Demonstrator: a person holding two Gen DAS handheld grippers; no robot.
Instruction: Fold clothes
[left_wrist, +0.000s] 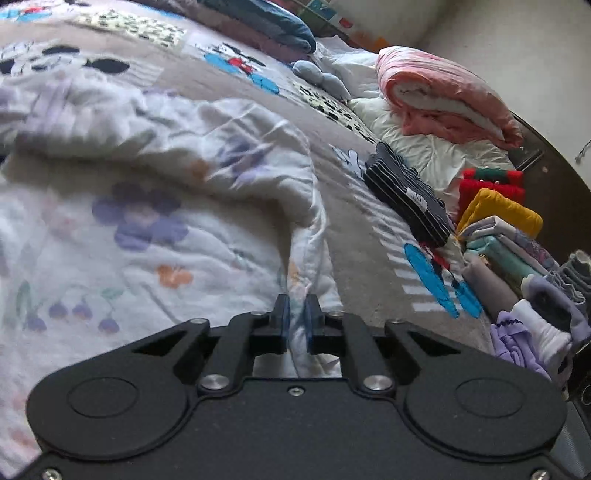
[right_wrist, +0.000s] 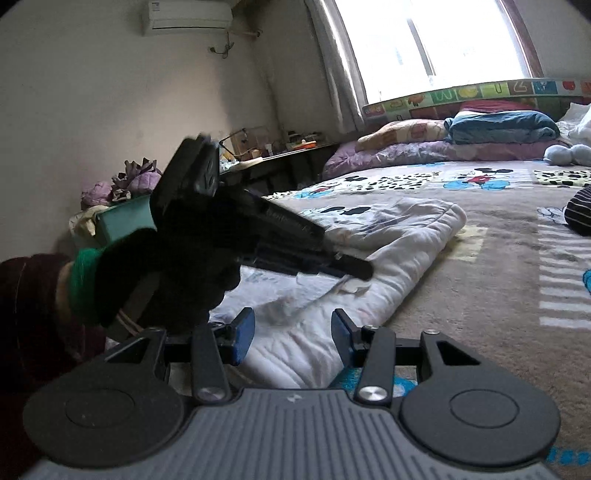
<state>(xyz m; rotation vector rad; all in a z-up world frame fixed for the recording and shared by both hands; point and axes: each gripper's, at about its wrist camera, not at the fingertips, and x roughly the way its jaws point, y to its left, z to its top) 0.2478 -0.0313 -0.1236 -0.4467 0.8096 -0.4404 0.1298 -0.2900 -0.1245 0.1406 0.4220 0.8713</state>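
**Left gripper pinches the floral garment's edge; right gripper spread over its near end**

Left wrist view: the left gripper (left_wrist: 296, 321) has its two blue pads pressed together on a ridge of the white floral garment (left_wrist: 147, 229), which lies rumpled on the cartoon-print bedspread (left_wrist: 354, 240) and fills the left half of the view. Only this view shows the finished laundry: one dark striped folded piece (left_wrist: 406, 195) to the right of the garment, and farther right a row of folded clothes (left_wrist: 517, 251) in red, yellow, mint, grey and lilac at the bed's edge; I cannot count them exactly. One pink rolled quilt (left_wrist: 443, 99) lies far right.

Right wrist view: the right gripper (right_wrist: 291, 339) is spread, its two blue pads apart with the garment's near end (right_wrist: 295, 354) showing between them; whether they touch the cloth I cannot tell. Only this view shows the left gripper (right_wrist: 354, 268) from outside, held by one black-gloved hand (right_wrist: 177, 280) with a green cuff, its tip down on the garment's folded side. Here too appear one window (right_wrist: 436, 44), one air conditioner (right_wrist: 188, 14) and, at the bed's far end, a pile of bedding (right_wrist: 461, 144).
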